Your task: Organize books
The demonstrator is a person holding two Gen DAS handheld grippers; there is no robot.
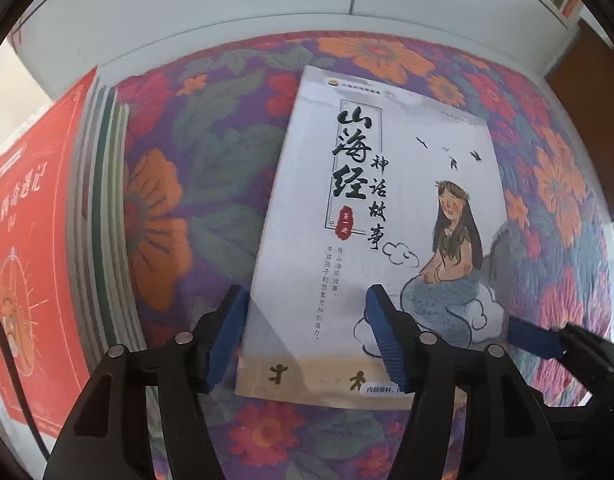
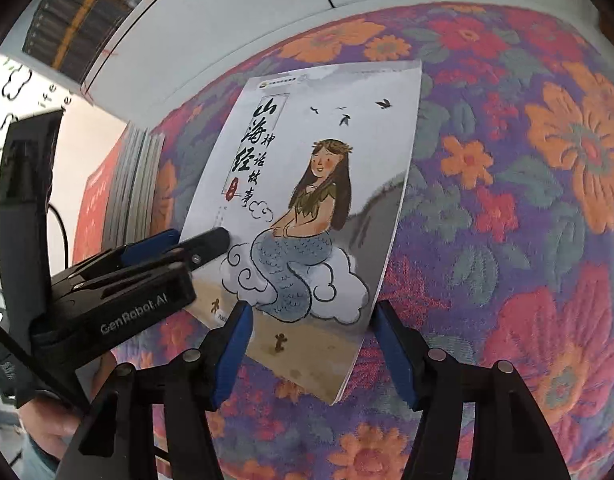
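We see one white book (image 1: 371,224) with a mermaid lying flat on the flowery worktop (image 1: 211,184). One stack of books (image 1: 59,248) with a red cover lies beside it. Our two tools, left (image 1: 307,332) and right (image 2: 313,344), hang over its near edge, fingers apart, gripping nothing.

This looks like a room in a home, probably a reading corner. A quilted floral cloth (image 2: 507,184) in orange, red and purple covers the surface, backed by white furniture (image 1: 227,12). Rows of book spines (image 2: 71,28) fill a shelf above (titles too blurred to read), and 1 children's storybook (image 1: 379,216) lies beside a red-covered stack of books (image 1: 47,240).
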